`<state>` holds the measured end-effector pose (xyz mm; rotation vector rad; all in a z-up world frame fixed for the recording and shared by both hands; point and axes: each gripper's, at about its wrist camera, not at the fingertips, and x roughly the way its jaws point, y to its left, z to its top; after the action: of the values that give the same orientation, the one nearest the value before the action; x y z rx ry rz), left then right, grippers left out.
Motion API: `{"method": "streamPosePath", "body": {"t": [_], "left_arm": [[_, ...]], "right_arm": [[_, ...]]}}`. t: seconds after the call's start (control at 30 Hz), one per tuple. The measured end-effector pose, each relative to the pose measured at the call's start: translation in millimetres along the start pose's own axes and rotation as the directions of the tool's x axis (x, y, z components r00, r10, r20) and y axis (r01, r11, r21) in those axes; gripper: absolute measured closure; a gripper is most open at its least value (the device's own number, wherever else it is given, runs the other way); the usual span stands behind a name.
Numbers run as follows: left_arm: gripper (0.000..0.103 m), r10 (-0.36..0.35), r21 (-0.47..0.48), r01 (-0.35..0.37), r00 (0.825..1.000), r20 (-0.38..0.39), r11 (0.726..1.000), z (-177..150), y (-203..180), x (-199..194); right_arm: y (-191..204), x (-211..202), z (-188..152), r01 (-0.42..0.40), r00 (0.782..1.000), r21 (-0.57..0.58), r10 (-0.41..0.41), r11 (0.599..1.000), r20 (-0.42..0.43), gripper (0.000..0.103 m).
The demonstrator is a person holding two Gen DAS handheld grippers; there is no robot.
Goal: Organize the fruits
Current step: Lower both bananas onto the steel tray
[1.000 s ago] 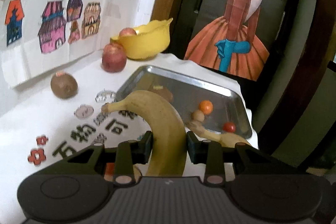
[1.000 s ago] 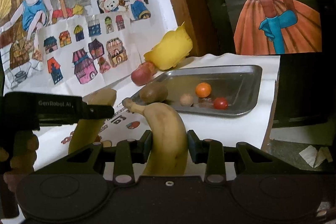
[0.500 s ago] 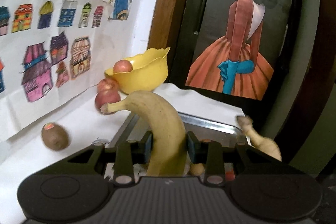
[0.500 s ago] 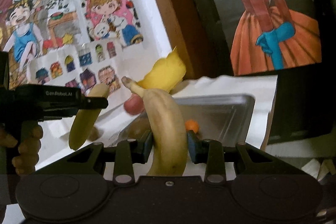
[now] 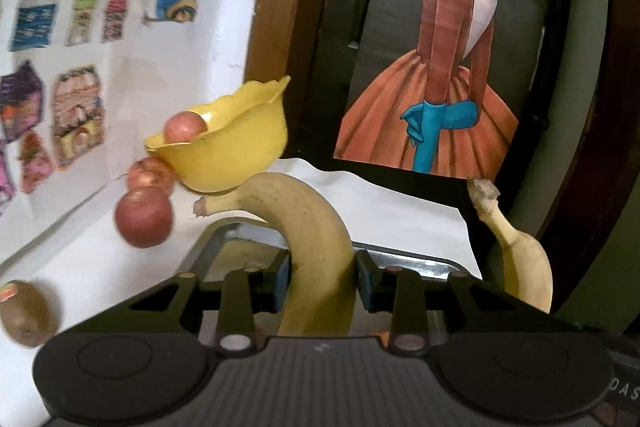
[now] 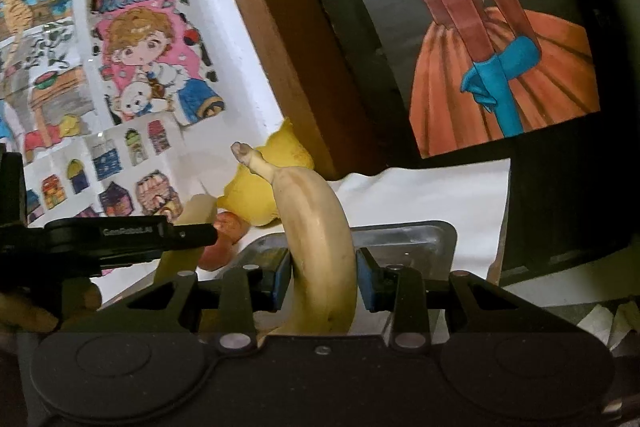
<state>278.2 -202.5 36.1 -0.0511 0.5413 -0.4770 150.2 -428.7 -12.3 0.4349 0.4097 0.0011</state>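
Both grippers, left (image 5: 322, 277) and right (image 6: 322, 279), each pinching a banana (image 5: 316, 251), are lifting clear, nearing the bowl (image 5: 236, 151) at eleven o'clock.

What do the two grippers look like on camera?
Both look alike: a matte black ribbed body with two round discs, black triangular linkages with pale rivets, and blue finger pads. Seen side-on from the right wrist, the left gripper is a slim black bar with small white lettering.

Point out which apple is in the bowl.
The apple peeking over the yellow bowl's rim. The other two apples sit on the table beside it.
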Motion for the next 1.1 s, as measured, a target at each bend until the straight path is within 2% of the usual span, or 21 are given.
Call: {"method": "streamPosePath", "body": {"t": [0.33,0.47,0.8,1.1], "left_arm": [[0.065,-0.014,0.052,0.016,0.999,-0.047,0.999,-7.4,-16.9,48.5],[0.065,-0.006,0.071,0.011,0.997,-0.072,0.997,-12.1,-21.2,60.8],[0.065,0.016,0.103,-0.002,0.991,-0.132,0.995,-25.5,-29.4,83.5],[0.065,0.050,0.148,-0.030,0.990,-0.129,0.988,-30.2,-40.3,86.5]], "right_arm": [[-25.5,27.8,5.1,0.007,1.000,0.082,-0.006,0.997,-0.021,0.066],[-33.1,37.1,5.0,0.035,0.999,0.106,-0.031,0.994,-0.044,0.067],[-53.7,51.5,-0.7,0.062,0.996,0.187,-0.050,0.980,-0.069,0.067],[-57.5,55.7,-8.7,0.113,0.992,0.180,-0.103,0.977,-0.067,0.064]]}}
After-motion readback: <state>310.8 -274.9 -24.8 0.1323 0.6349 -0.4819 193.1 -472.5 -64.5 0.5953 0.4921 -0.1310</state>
